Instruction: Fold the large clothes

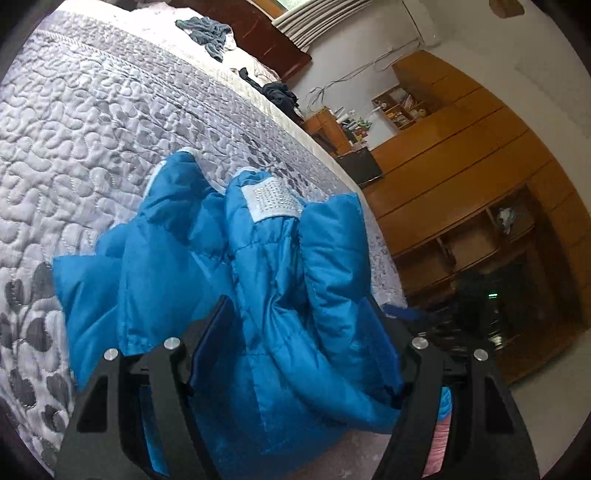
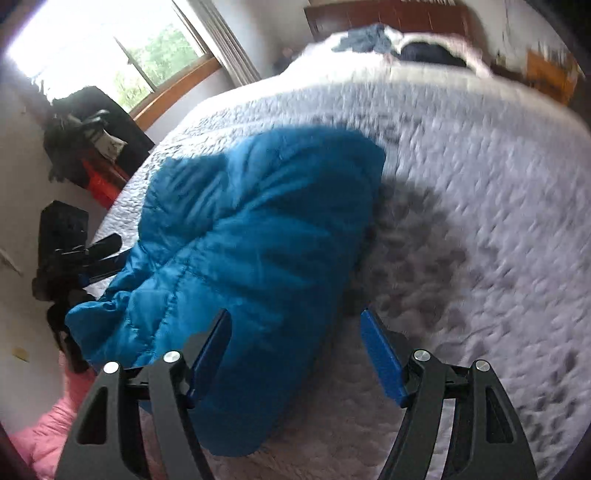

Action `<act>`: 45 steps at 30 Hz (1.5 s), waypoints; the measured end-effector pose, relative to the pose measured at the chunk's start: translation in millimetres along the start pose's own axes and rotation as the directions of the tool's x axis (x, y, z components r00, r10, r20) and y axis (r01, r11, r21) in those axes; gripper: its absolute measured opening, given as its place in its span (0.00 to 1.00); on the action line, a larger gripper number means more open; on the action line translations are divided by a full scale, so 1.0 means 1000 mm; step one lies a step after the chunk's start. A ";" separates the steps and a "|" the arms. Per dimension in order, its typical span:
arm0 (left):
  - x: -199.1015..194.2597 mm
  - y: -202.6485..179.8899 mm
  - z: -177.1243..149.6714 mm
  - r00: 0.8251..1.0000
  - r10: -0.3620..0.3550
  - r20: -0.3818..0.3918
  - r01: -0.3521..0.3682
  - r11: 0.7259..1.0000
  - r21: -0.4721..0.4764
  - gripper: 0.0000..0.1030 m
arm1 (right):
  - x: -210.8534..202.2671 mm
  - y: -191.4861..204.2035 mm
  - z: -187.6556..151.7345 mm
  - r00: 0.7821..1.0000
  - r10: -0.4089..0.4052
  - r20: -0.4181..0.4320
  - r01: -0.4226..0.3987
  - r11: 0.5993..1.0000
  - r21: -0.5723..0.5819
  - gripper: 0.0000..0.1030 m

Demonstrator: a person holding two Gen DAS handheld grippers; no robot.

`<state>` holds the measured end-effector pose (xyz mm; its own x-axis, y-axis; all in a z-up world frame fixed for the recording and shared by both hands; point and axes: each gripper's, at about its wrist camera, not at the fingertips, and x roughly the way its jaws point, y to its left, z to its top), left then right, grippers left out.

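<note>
A puffy blue jacket (image 1: 236, 280) lies bunched on the quilted bed near its edge, with a white studded patch (image 1: 271, 201) facing up. My left gripper (image 1: 295, 325) is open, its fingers wide apart with a thick fold of the jacket bulging between them. In the right wrist view the same jacket (image 2: 251, 229) is a rolled, elongated bundle. My right gripper (image 2: 295, 321) is open at the bundle's near end: its left finger (image 2: 210, 347) lies over the fabric and its right finger (image 2: 380, 350) over bare quilt. The left gripper (image 2: 92, 254) shows at the jacket's far left end.
The grey-and-white quilt (image 1: 110, 122) covers the bed. Grey-blue clothes (image 1: 207, 31) and dark clothes (image 1: 279, 94) lie near the wooden headboard (image 1: 266, 33). A wooden wardrobe with shelves (image 1: 461, 177) stands beside the bed. A pink cloth (image 2: 48, 424) lies low at left, under a window (image 2: 122, 48).
</note>
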<state>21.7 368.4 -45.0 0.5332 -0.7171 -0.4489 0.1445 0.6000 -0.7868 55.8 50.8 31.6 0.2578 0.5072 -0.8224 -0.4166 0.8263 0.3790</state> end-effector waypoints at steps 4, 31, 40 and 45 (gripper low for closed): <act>0.014 -0.005 0.006 1.000 0.007 -0.027 -0.006 1.000 0.028 0.68 | 0.012 0.007 0.000 0.999 0.049 -0.004 -0.050 0.999 -0.012 0.71; 0.078 -0.052 0.024 0.985 0.154 -0.081 -0.141 0.978 0.153 0.22 | 0.011 0.026 -0.013 0.991 0.093 0.092 -0.088 0.995 -0.057 0.71; 0.025 -0.121 0.017 0.997 -0.008 0.077 -0.018 0.945 0.326 0.13 | -0.036 0.000 -0.021 0.968 0.101 0.230 -0.105 0.994 0.008 0.71; -0.037 -0.119 0.012 0.980 -0.082 0.180 0.017 0.942 0.334 0.13 | -0.042 0.013 -0.018 0.964 0.108 0.243 -0.105 0.994 -0.027 0.71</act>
<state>-5.2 327.7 69.7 0.6609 -0.6882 -0.2994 0.4241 0.6715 -0.6076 23.5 35.8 63.1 0.4156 0.6378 -0.6484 -0.4651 0.7617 0.4511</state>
